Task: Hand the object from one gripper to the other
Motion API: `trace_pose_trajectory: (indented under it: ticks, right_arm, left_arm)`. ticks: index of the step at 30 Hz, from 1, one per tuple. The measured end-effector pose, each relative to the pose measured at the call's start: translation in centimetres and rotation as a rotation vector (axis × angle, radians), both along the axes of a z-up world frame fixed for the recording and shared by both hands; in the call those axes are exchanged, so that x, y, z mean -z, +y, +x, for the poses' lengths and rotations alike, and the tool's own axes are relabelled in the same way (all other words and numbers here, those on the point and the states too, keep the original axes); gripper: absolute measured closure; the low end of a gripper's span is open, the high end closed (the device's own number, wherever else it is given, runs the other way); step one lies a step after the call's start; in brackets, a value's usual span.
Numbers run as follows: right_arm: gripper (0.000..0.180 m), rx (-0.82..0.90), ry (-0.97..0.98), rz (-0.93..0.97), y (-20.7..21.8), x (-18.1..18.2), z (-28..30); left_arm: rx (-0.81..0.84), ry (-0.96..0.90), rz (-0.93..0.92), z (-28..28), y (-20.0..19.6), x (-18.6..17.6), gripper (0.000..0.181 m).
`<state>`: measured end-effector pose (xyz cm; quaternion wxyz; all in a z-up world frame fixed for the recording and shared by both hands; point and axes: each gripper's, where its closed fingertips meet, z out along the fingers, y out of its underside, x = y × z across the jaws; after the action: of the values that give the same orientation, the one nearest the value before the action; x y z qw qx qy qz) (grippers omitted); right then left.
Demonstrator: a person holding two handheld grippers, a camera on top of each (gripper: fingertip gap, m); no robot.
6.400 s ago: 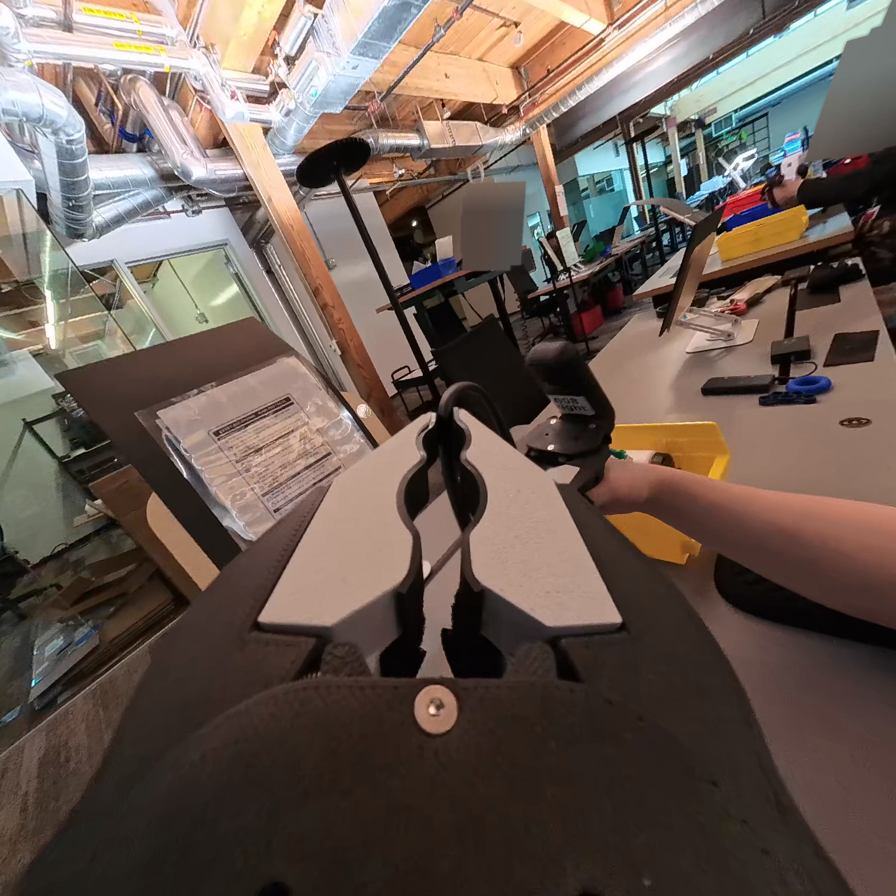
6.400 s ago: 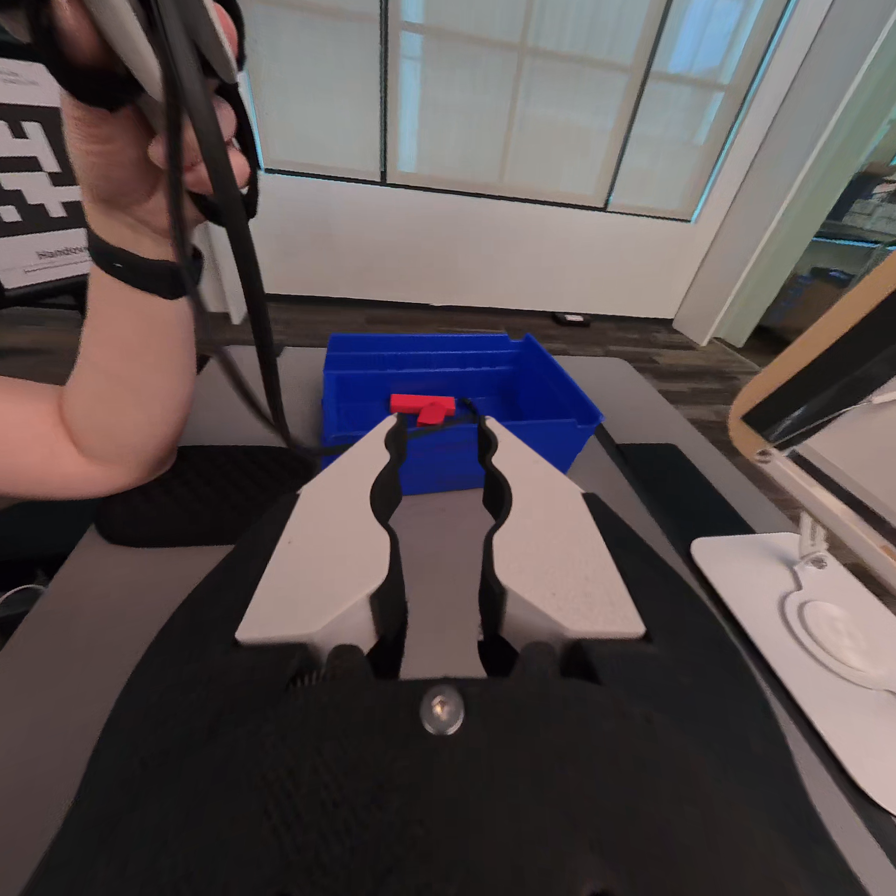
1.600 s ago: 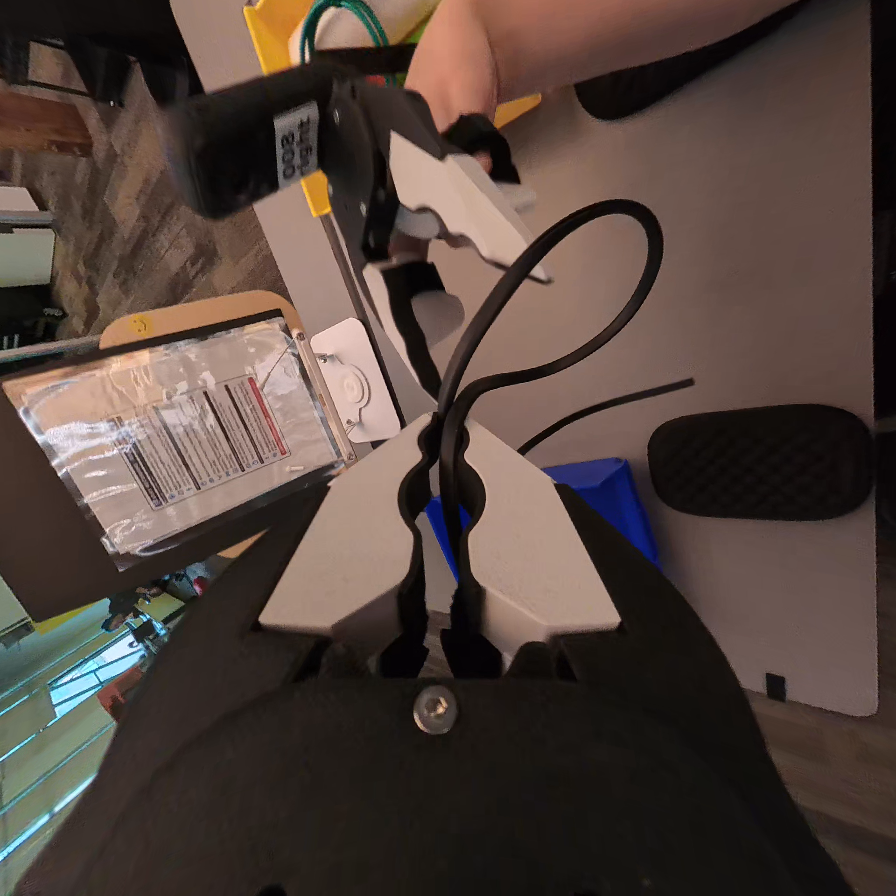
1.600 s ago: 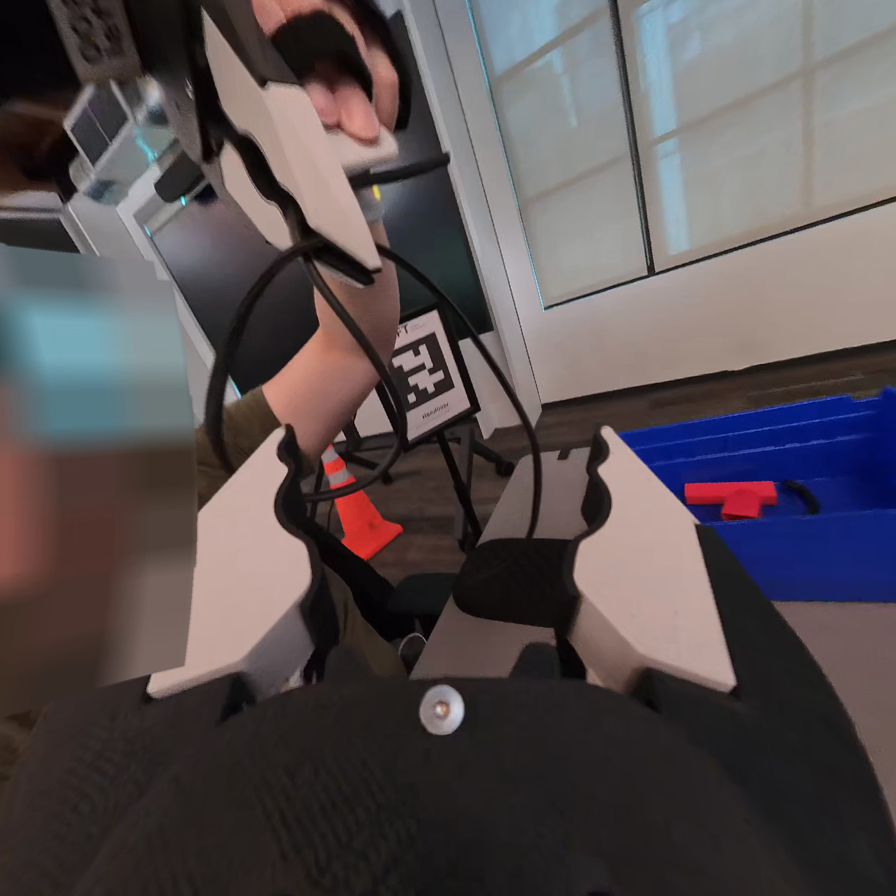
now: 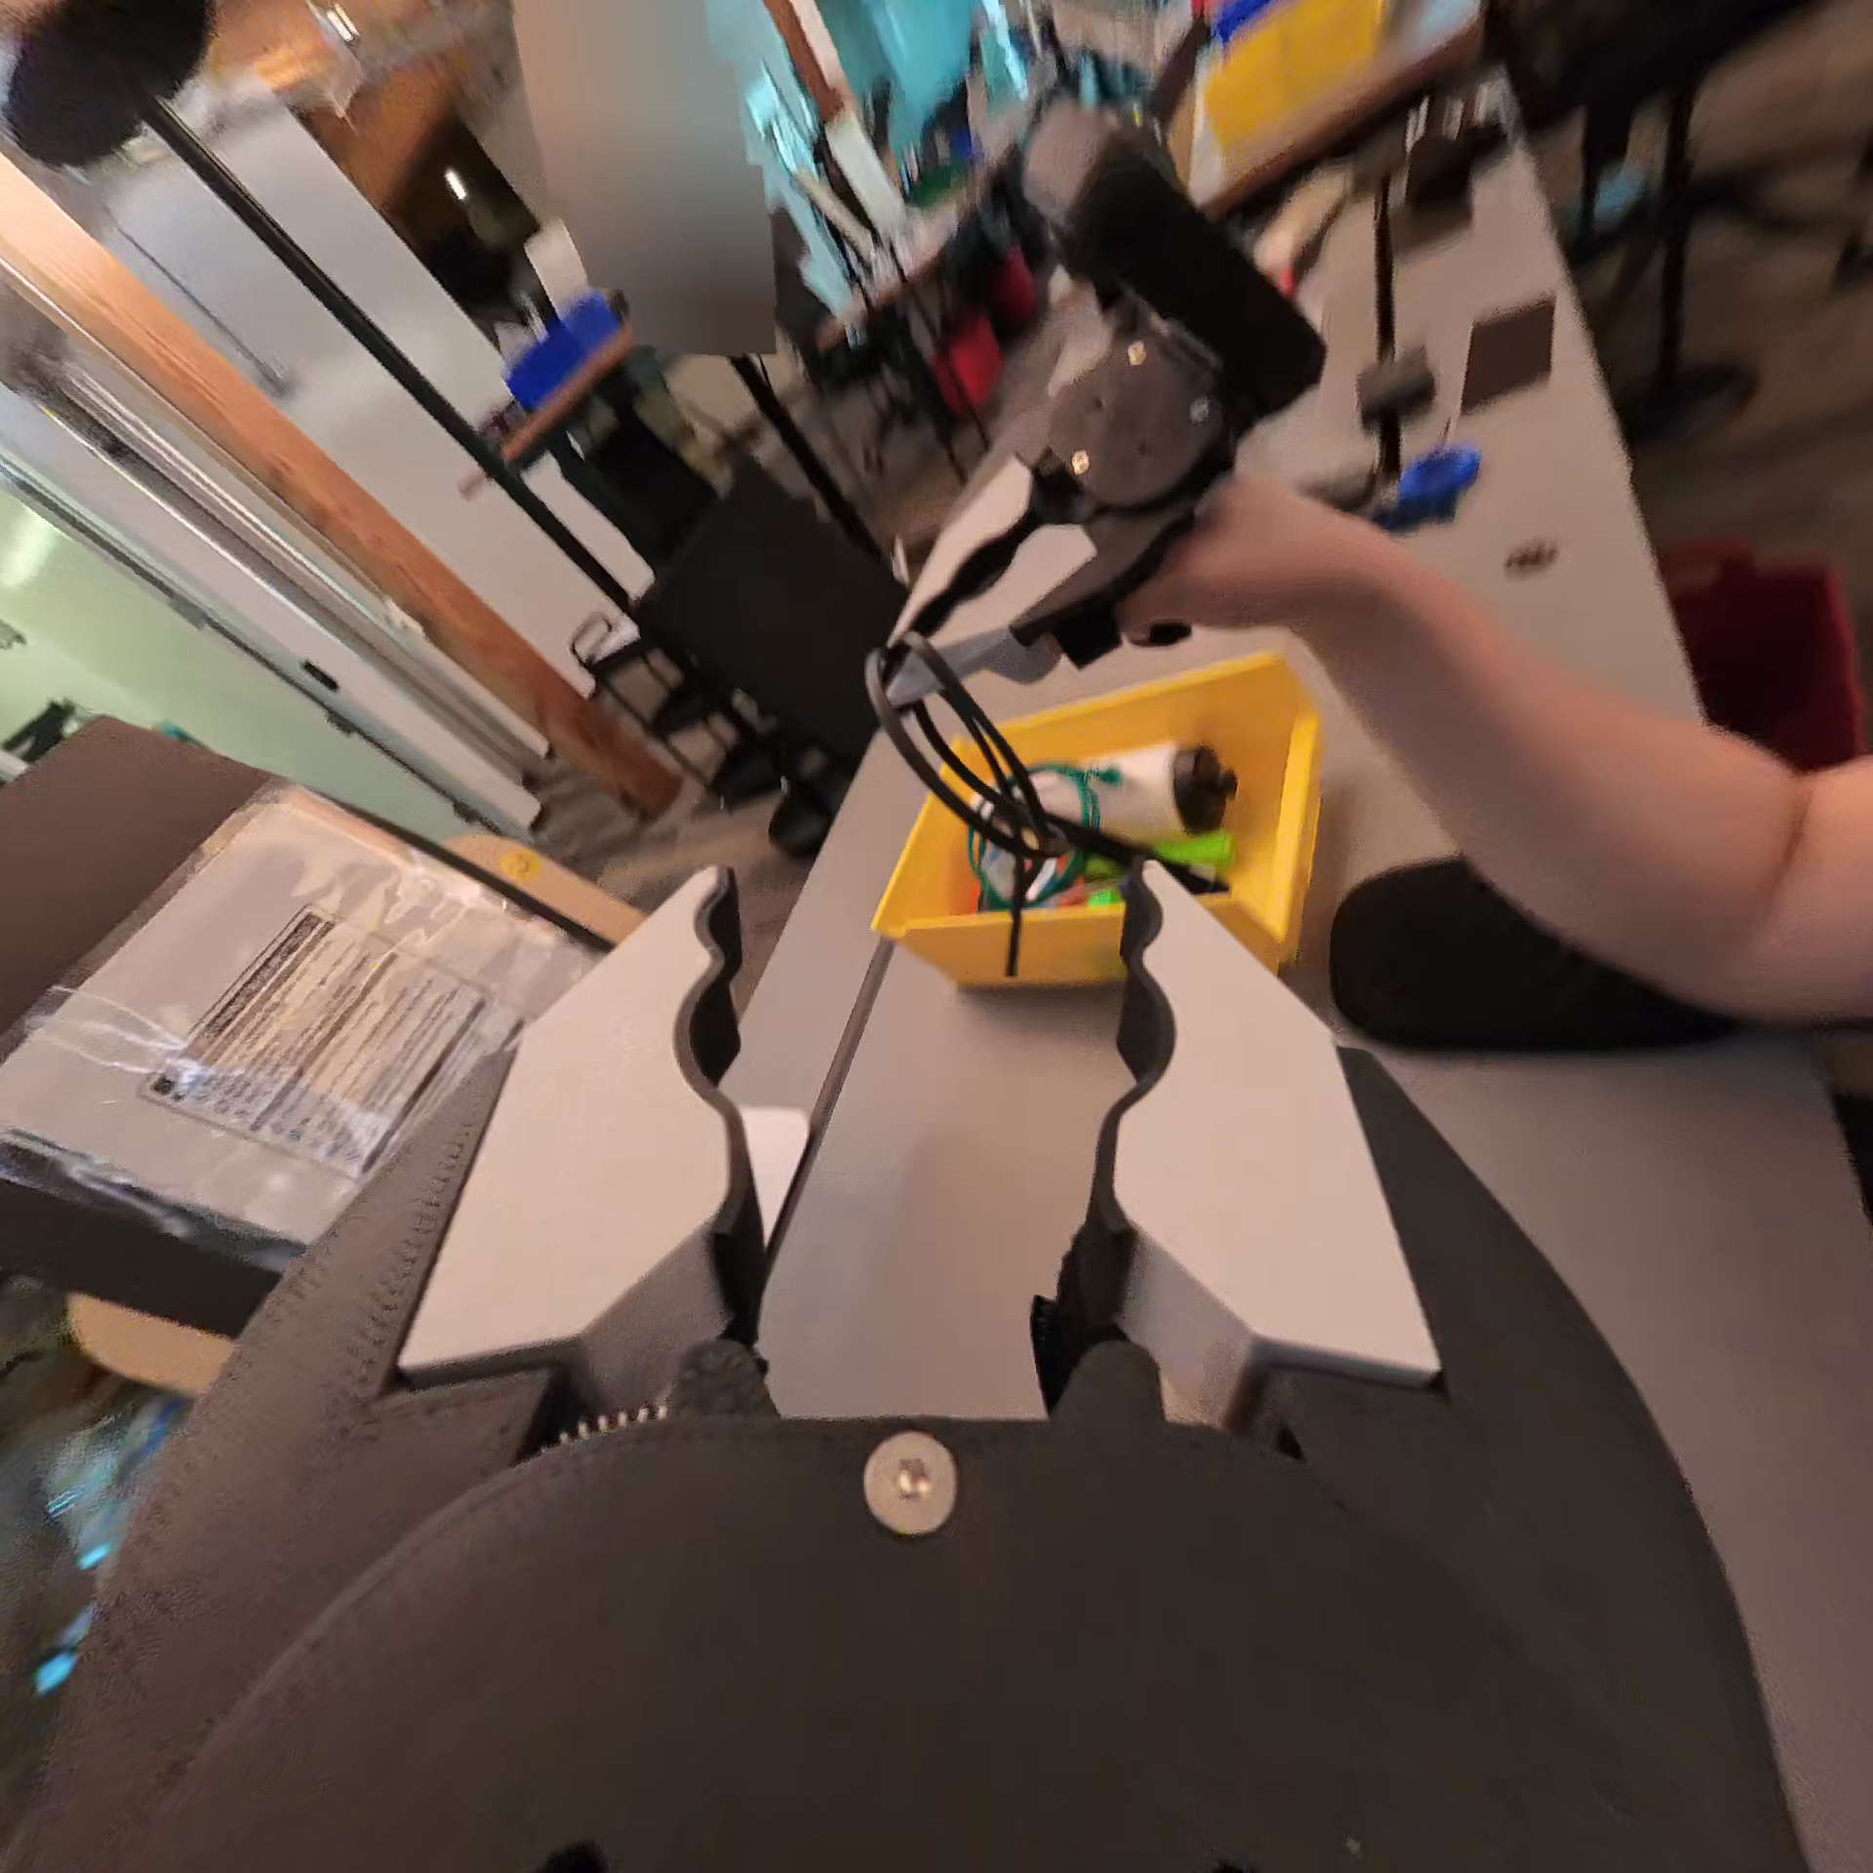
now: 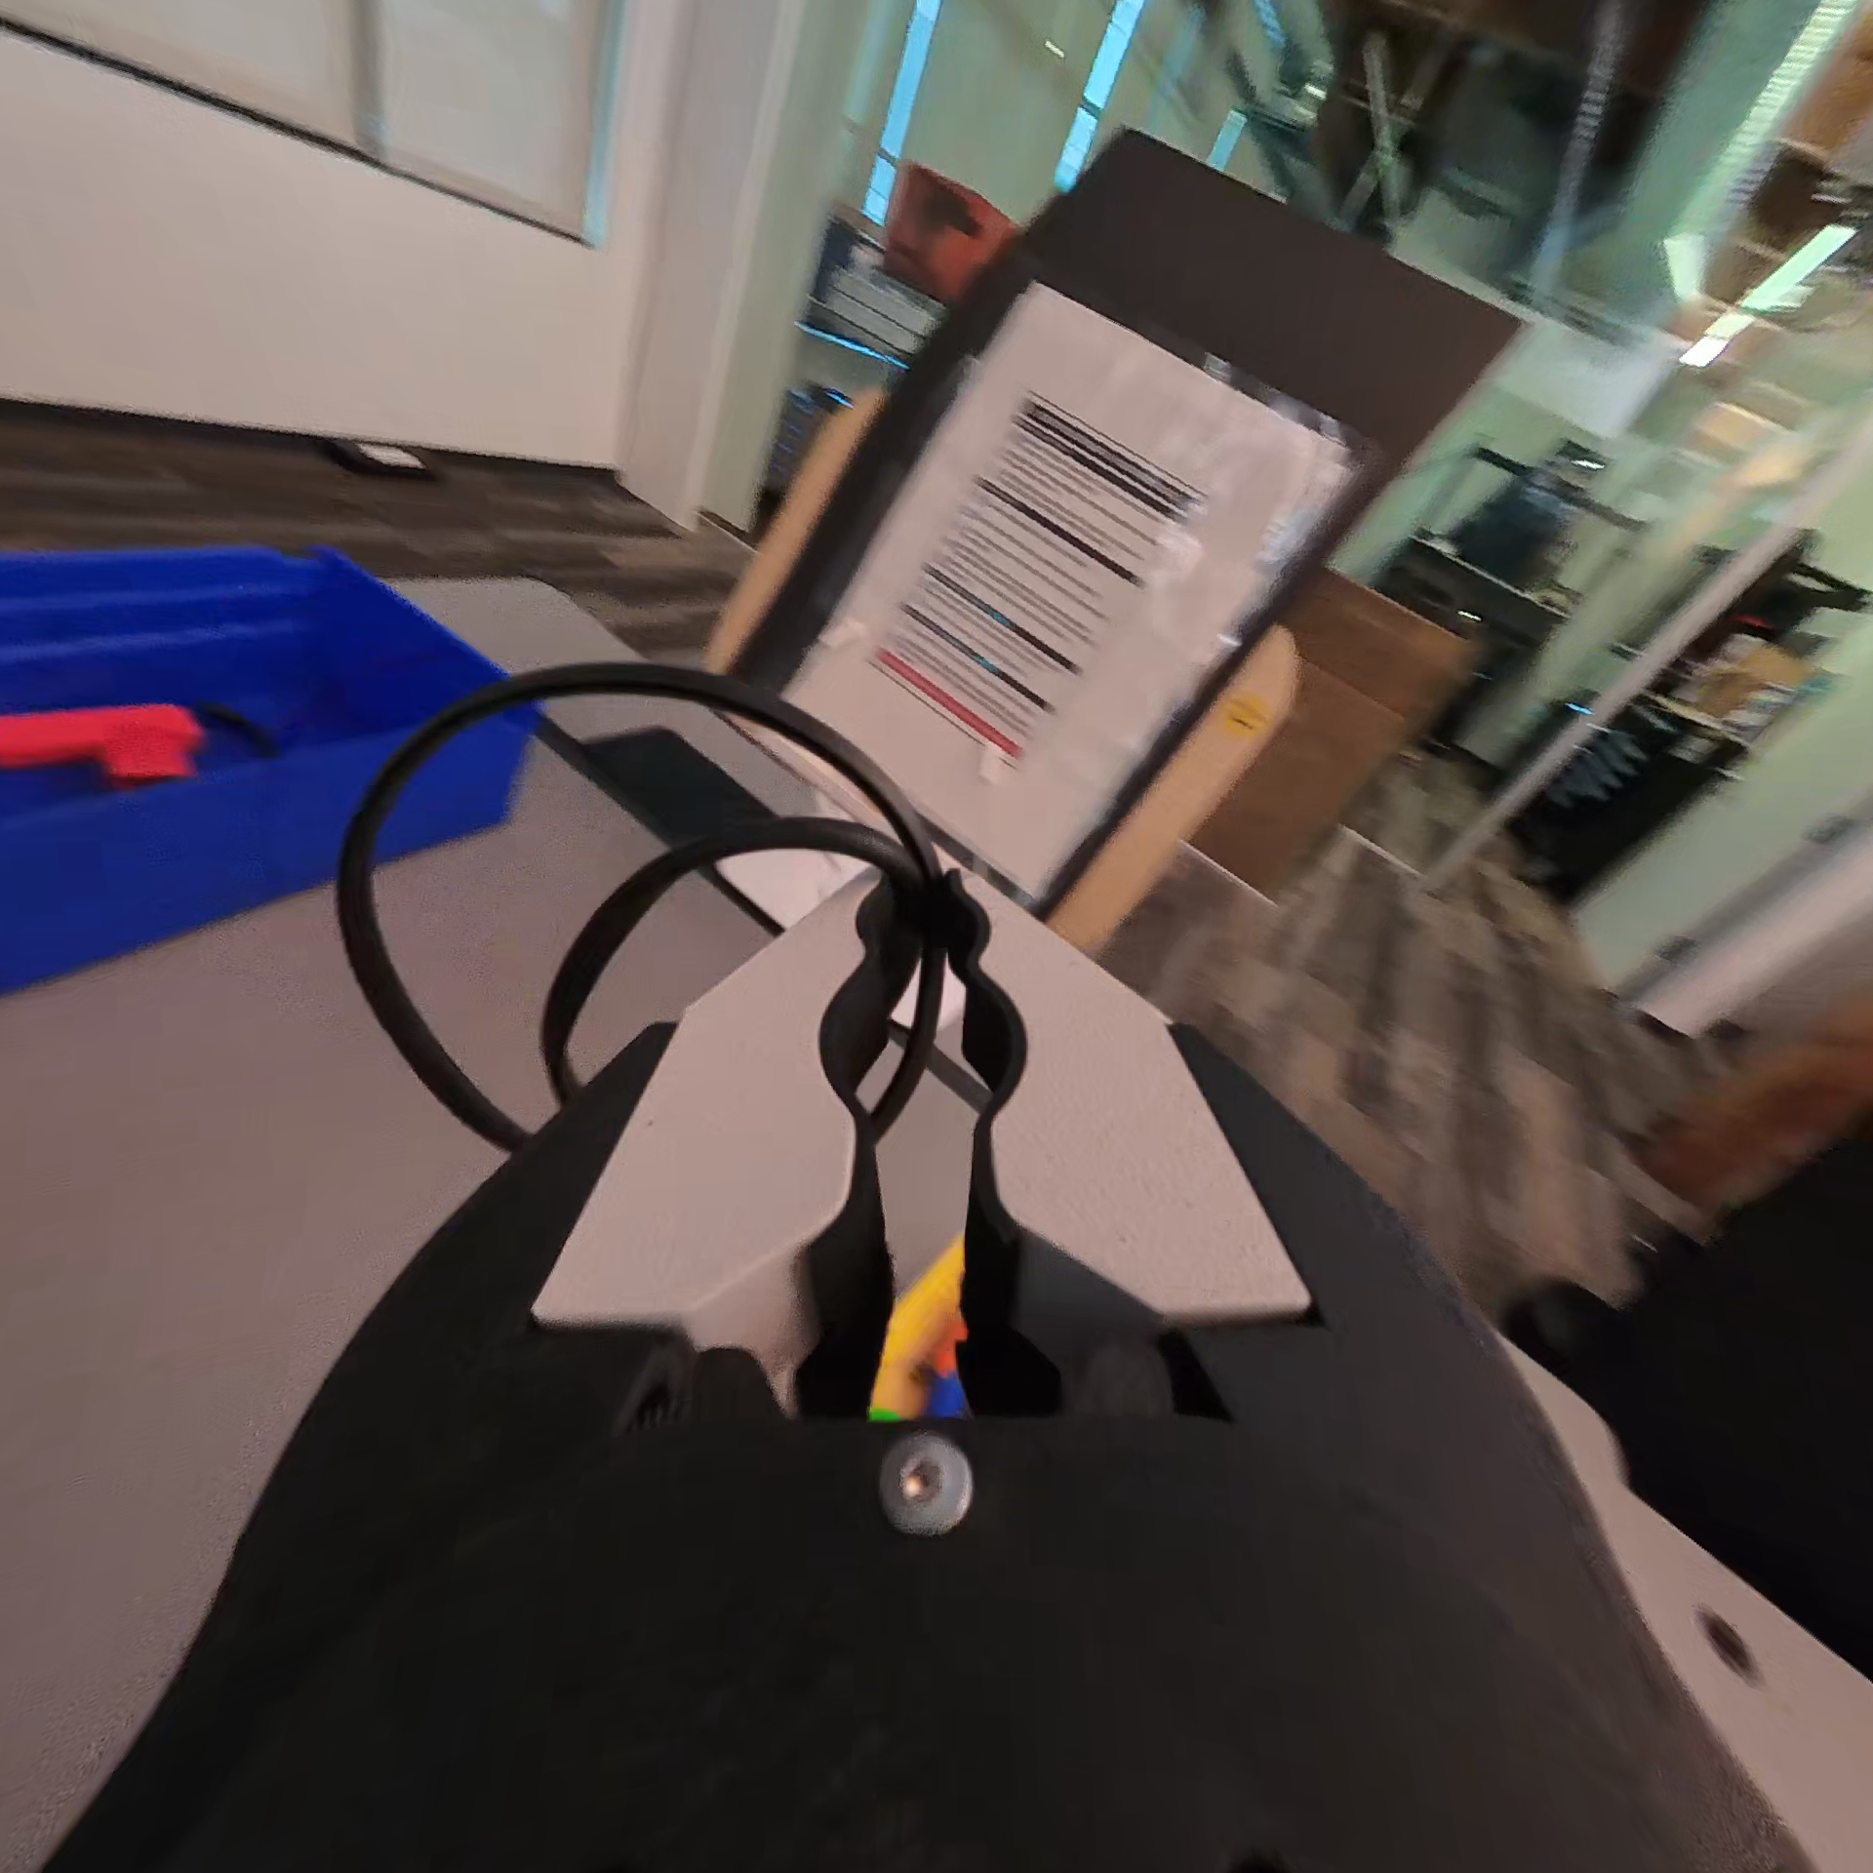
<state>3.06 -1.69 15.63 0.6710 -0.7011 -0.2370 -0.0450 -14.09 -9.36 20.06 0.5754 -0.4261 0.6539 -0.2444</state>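
The object is a long black zip tie (image 6: 426,811) bent into loops. My right gripper (image 6: 927,917) is shut on it at the fingertips, and the loops curl out to the left. In the left wrist view the right gripper (image 5: 902,664) is held in a hand above the yellow bin (image 5: 1267,730), and the zip tie (image 5: 973,770) hangs from its tips over the bin. My left gripper (image 5: 927,887) is open wide and empty, low over the grey table (image 5: 912,1166), short of the bin.
The yellow bin holds a green cord (image 5: 998,811), a white roll (image 5: 1145,785) and bright small parts. A blue bin (image 6: 253,801) with a red part (image 6: 111,735) stands at the left. A black board with a bagged sheet (image 6: 1074,568) stands at the table's end. A black pad (image 5: 1470,963) lies under the forearm.
The zip tie has passed from my left gripper to my right one. The left gripper has opened and drawn back; the right has shut on the tie and carried it over the yellow bin.
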Motion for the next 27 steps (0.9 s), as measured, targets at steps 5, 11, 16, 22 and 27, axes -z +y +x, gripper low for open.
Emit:
trace_pose_trajectory:
  ticks: [5,11,16,22,27]
  right_arm:
    - [0.174,0.184,-0.029,-0.029,-2.3,0.6,5.9]
    - [0.174,0.354,-0.033,-0.197,-2.9,4.5,11.6]
    - [0.173,0.481,-0.042,-0.436,-1.7,10.8,15.8]
    - [0.171,0.537,0.041,-0.711,-0.1,19.3,18.6]
    - [0.164,0.553,0.081,-0.887,-0.5,24.3,19.4]
  left_arm:
    - [0.062,-0.225,-0.149,-1.2,-1.2,-0.5,0.115]
    - [0.044,-0.213,-0.19,-2.6,-0.9,1.3,0.117]
    - [-0.1,-0.148,-0.193,-4.7,1.7,2.9,0.118]
    - [-0.308,-0.095,-0.202,-9.0,5.8,4.5,0.12]
    - [-0.618,0.032,-0.34,-14.8,12.4,9.0,0.124]
